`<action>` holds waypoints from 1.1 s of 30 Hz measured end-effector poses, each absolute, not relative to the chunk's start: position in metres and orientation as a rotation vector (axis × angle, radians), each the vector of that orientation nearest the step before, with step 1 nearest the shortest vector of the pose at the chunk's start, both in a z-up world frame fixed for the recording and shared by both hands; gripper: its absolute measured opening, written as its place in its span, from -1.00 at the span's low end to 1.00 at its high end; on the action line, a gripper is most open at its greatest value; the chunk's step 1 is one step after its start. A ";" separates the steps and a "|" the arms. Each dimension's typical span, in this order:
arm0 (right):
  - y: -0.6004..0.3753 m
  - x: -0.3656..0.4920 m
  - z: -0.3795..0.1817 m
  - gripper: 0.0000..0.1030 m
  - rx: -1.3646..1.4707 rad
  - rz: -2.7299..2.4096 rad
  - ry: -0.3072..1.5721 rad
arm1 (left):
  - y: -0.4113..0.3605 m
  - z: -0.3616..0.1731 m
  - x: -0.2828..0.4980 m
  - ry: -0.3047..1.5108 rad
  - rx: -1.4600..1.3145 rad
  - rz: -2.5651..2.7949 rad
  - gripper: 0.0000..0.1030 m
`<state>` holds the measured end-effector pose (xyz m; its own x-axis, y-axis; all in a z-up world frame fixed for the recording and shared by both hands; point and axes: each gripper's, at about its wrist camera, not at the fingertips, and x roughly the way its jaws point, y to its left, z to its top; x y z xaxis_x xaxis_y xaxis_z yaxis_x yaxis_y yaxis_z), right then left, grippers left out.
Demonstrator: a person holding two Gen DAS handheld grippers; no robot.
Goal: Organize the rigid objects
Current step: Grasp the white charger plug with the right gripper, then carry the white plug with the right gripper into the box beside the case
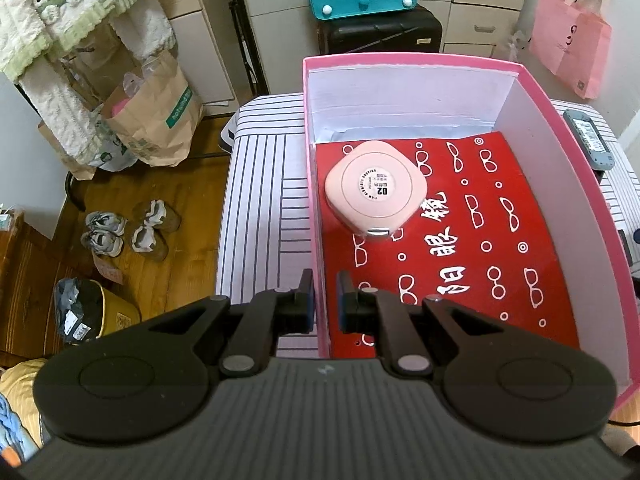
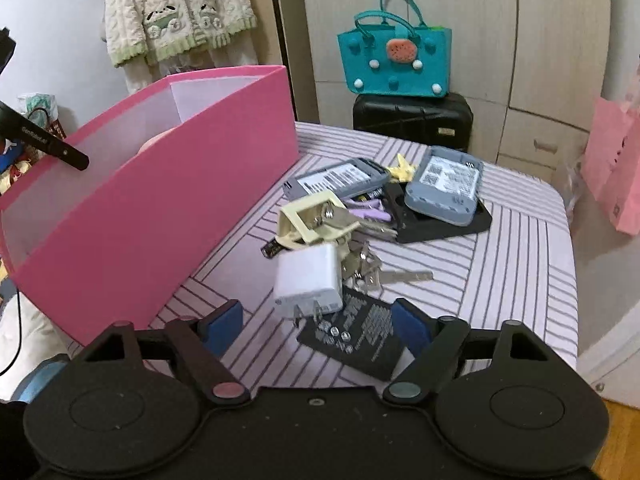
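The left gripper (image 1: 324, 300) was clamped on the pink box (image 1: 310, 160) wall. The right gripper (image 2: 316, 326) jaws stood open before the white charger (image 2: 308, 280) on the desk (image 2: 500, 272). Light, rigid, smooth; its flat sides should be gripped.

left gripper (image 1: 323, 300): clamped on box (image 1: 568, 184) left wall, lower centre | pink case (image 1: 374, 188): lay on red sheet (image 1: 480, 240) inside box, centre

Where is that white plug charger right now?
In the right wrist view, the white charger stands on the striped cloth, just ahead of the open right gripper, beside the keys and near the pink box.
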<state>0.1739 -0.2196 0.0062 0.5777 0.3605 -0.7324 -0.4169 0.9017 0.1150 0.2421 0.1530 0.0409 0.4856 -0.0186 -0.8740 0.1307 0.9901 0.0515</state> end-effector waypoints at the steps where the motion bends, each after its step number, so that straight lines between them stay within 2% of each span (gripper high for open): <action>1: -0.216 0.175 0.007 0.38 -0.086 0.459 0.829 | 0.152 0.041 0.242 1.061 0.119 -0.090 -0.83; 3: -0.208 0.176 0.010 0.19 -0.113 0.477 0.808 | 0.152 0.041 0.243 1.066 0.130 -0.091 -0.83; 11: -0.179 0.196 -0.006 0.18 -0.280 0.450 0.857 | 0.151 0.041 0.244 1.071 0.131 -0.092 -0.83; 13: -0.178 0.200 -0.010 0.11 -0.282 0.418 0.862 | 0.152 0.041 0.244 1.070 0.123 -0.093 -0.83; 15: -0.179 0.201 -0.008 -0.06 -0.255 0.412 0.869 | 0.152 0.041 0.244 1.072 0.118 -0.096 -0.83; 26: -0.193 0.196 0.014 -0.07 -0.084 0.424 0.912 | 0.156 0.040 0.241 1.069 0.105 -0.116 -0.83; 33: -0.191 0.195 0.063 -0.06 0.033 0.497 0.866 | 0.157 0.042 0.241 1.070 0.120 -0.135 -0.83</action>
<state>0.1950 -0.1911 0.0629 0.5416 0.4314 -0.7214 -0.4053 0.8859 0.2255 0.2413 0.1568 0.0419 0.4736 -0.0521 -0.8792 0.1682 0.9852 0.0322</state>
